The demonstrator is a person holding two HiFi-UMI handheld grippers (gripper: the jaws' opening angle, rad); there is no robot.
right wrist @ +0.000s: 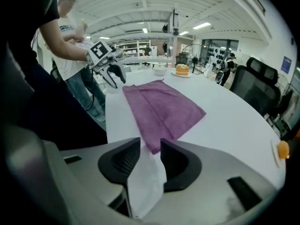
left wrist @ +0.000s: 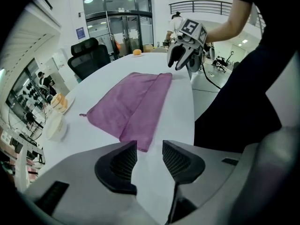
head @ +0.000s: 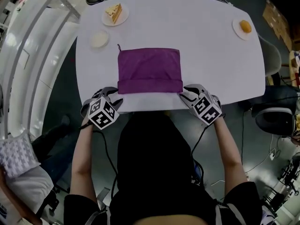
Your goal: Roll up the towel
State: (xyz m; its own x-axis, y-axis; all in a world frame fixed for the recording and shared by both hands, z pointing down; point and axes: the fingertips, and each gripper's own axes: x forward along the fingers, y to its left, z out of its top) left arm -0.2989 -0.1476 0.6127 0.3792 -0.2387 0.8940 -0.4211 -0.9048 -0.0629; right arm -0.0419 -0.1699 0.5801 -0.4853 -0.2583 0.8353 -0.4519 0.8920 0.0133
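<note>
The purple towel point(head: 149, 69) lies flat in the middle of the white table point(head: 211, 55), its near edge turned over into a thick first fold. The left gripper point(head: 111, 98) and right gripper point(head: 188, 93) sit just off that fold's corners, jaws moderately apart, holding nothing. Best to pinch both ends level and turn them together, keeping the roll tight and straight

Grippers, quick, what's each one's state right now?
Left gripper: open, holding nothing.
Right gripper: open, towel corner by its tips, not gripped.
</note>
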